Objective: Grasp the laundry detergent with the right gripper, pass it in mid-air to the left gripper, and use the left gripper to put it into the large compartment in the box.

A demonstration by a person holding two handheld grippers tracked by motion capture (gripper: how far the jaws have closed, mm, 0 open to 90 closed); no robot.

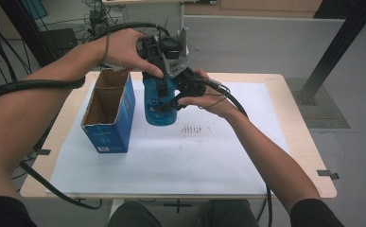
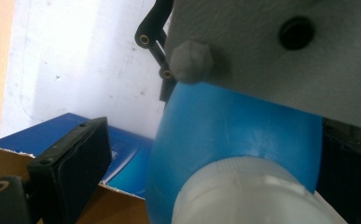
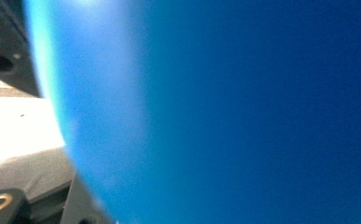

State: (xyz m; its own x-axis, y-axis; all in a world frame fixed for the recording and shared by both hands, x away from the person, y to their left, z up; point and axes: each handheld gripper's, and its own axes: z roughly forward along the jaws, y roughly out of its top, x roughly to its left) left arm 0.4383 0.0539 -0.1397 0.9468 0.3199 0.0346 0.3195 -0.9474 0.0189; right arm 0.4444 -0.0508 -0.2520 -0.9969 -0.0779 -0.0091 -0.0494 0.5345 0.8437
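On the near side of the white mat point(image 1: 171, 161), the open blue carton point(image 1: 108, 118) stands empty. Just beside it, the blue bottle point(image 1: 160, 106) stands upright on the mat, pinched around its body by the right gripper point(image 1: 171, 101). The left gripper point(image 1: 164, 66) hovers over the white cap point(image 2: 243, 196), jaws spread and not touching. If the left jaws close off-centre, the bottle could twist loose or tip against the carton

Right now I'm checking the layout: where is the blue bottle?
In the high view the blue bottle stands upright on the white sheet, just right of the open blue box, with both grippers at it.
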